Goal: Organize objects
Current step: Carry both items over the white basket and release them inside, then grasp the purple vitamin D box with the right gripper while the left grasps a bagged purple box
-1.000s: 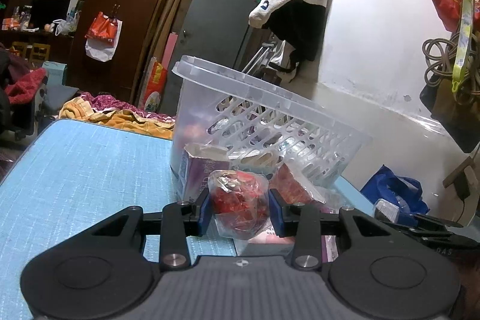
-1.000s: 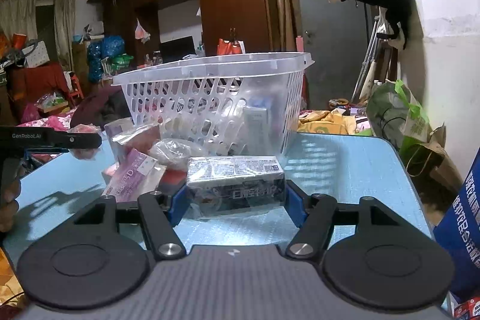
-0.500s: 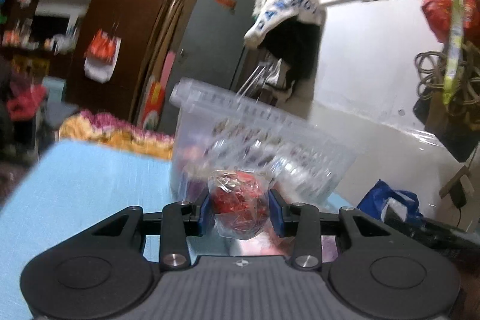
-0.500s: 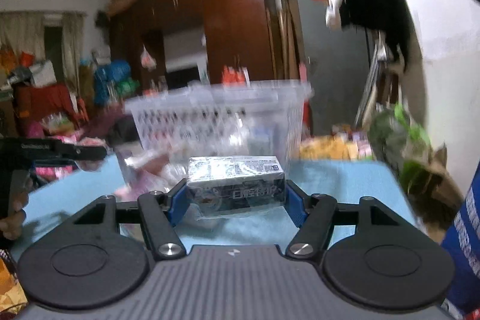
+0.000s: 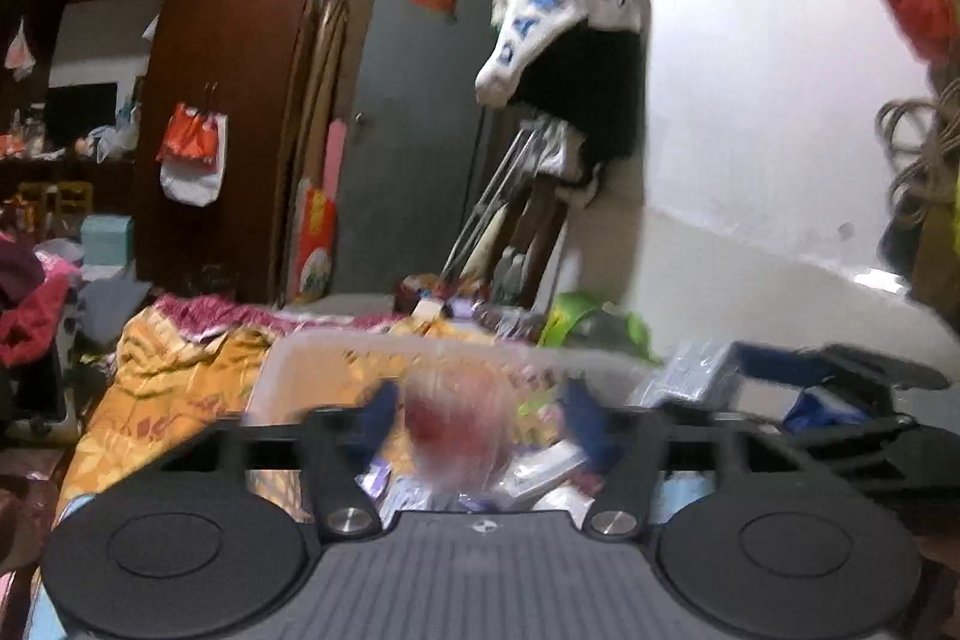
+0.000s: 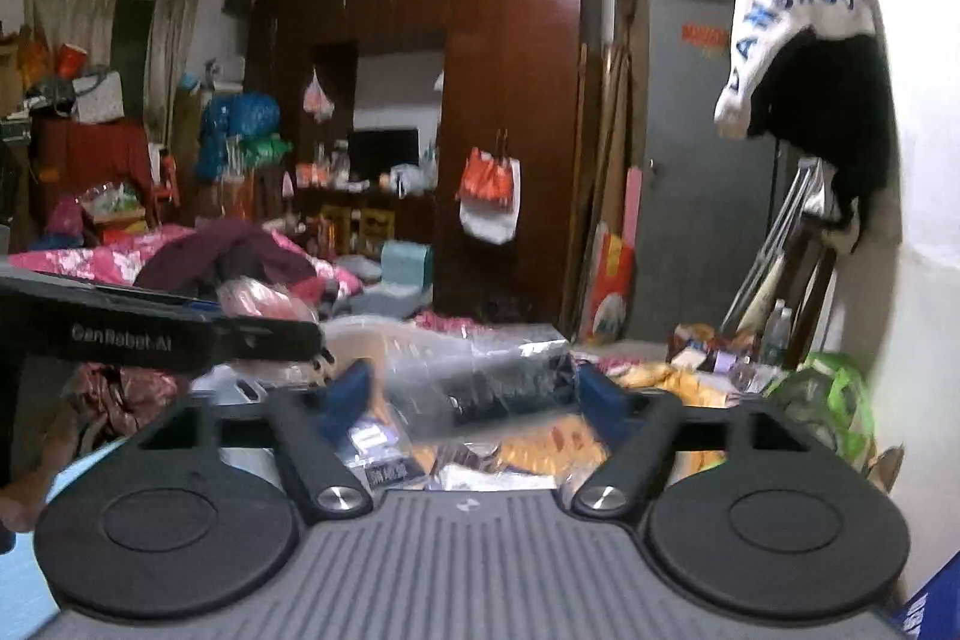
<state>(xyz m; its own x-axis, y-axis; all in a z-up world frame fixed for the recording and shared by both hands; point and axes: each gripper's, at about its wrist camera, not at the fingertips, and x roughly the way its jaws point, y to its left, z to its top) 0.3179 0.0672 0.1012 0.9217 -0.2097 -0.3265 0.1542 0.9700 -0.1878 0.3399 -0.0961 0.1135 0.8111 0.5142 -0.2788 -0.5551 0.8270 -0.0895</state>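
Observation:
My left gripper (image 5: 480, 415) stands above the clear plastic basket (image 5: 336, 346), its jaws wide apart. The clear bag of red sweets (image 5: 459, 430) is blurred between them and touches neither pad. My right gripper (image 6: 474, 394) is over the same basket (image 6: 360, 325), its jaws spread wider than the silver wrapped packet (image 6: 480, 388), which is blurred and tilted between them. The basket's floor holds several packets (image 5: 540, 466). The right gripper also shows in the left wrist view (image 5: 840, 370), and the left gripper's body in the right wrist view (image 6: 156, 334).
A yellow patterned blanket (image 5: 180, 376) lies beyond the basket. A white wall (image 5: 750, 160) stands on the right with a hanging jacket (image 5: 570, 40). A brown wardrobe (image 6: 510, 130) and a grey door (image 5: 414, 130) stand behind. A green bag (image 6: 834, 400) sits on the floor at right.
Both grippers rose from the table to above the basket rim. Both jaws opened. The red sweets bag and the silver packet came loose and blur between the fingers.

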